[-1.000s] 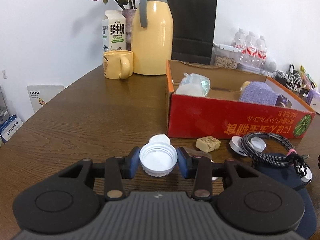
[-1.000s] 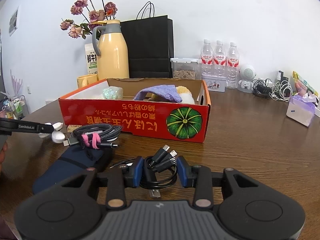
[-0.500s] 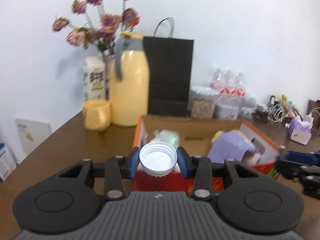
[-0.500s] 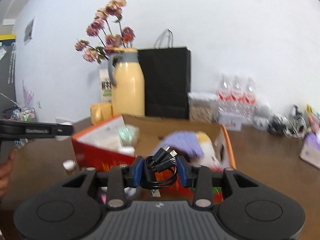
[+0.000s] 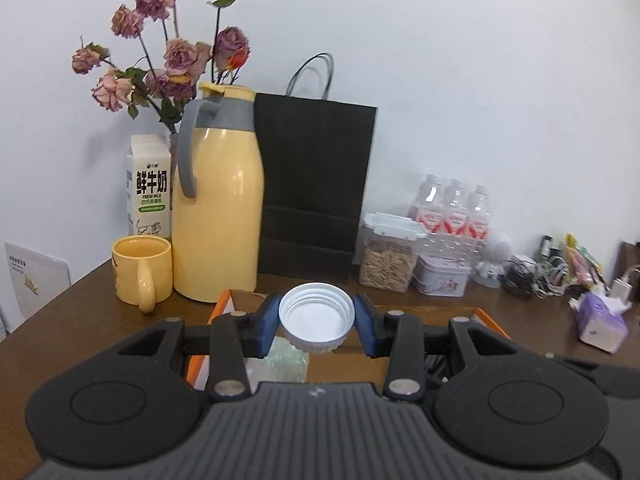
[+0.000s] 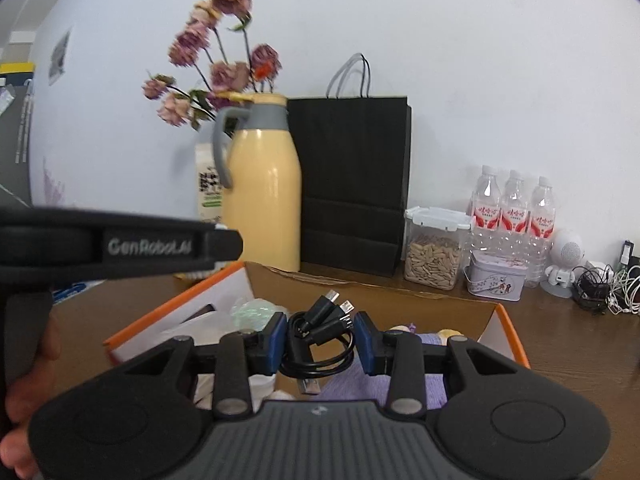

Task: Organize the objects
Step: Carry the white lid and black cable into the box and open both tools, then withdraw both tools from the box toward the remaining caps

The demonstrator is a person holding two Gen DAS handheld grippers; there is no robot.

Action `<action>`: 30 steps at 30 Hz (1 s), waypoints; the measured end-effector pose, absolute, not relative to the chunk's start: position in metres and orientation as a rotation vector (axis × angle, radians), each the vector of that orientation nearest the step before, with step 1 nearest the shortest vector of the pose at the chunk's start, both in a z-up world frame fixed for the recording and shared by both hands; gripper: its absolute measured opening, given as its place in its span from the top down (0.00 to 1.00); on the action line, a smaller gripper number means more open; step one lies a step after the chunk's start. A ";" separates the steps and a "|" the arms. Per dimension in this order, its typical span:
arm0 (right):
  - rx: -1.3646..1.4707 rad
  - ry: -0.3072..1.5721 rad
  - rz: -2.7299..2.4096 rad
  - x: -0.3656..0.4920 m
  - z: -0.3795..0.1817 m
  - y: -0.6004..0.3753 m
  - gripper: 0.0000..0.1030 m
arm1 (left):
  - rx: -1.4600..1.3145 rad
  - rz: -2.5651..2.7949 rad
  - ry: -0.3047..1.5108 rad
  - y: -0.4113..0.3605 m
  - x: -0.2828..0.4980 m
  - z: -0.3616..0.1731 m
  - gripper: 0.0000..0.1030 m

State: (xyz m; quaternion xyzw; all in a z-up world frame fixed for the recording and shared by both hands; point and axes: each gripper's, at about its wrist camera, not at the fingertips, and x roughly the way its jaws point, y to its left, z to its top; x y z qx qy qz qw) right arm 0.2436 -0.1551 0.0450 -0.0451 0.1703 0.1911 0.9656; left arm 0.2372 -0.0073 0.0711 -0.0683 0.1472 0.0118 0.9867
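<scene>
White lid sits tight between the jaws of the left gripper, up over the near left part of the open box. Black cable is squeezed in the right gripper, above the purple cloth inside the box.

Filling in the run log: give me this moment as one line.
left gripper: shut on white cap | right gripper: shut on black cable | both over cardboard box
</scene>
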 end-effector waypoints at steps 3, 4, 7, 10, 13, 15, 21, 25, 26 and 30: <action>-0.073 0.351 0.372 0.257 0.034 -0.153 0.66 | -0.125 0.056 0.331 -0.005 0.249 0.057 0.60; -0.079 0.358 0.370 0.258 0.029 -0.152 0.66 | -0.119 0.065 0.343 -0.004 0.251 0.053 0.60; -0.088 0.381 0.358 0.261 0.018 -0.152 0.66 | -0.106 0.075 0.360 -0.002 0.253 0.046 0.60; -0.095 0.378 0.352 0.259 0.016 -0.153 0.66 | -0.086 0.072 0.359 -0.003 0.252 0.043 0.60; -0.089 0.374 0.344 0.257 0.017 -0.154 0.65 | -0.067 0.086 0.355 -0.007 0.247 0.040 0.47; -0.084 0.377 0.331 0.256 0.016 -0.156 0.64 | -0.065 0.090 0.339 -0.007 0.243 0.040 0.26; -0.073 0.341 0.280 0.248 0.017 -0.163 0.06 | -0.077 0.137 0.289 -0.006 0.233 0.044 0.00; -0.069 0.322 0.271 0.244 0.019 -0.165 0.00 | -0.076 0.138 0.299 -0.006 0.233 0.045 0.00; -0.069 0.321 0.272 0.244 0.019 -0.165 0.00 | -0.076 0.138 0.299 -0.006 0.233 0.045 0.00; -0.070 0.318 0.273 0.243 0.020 -0.166 0.00 | -0.077 0.133 0.293 -0.006 0.231 0.045 0.00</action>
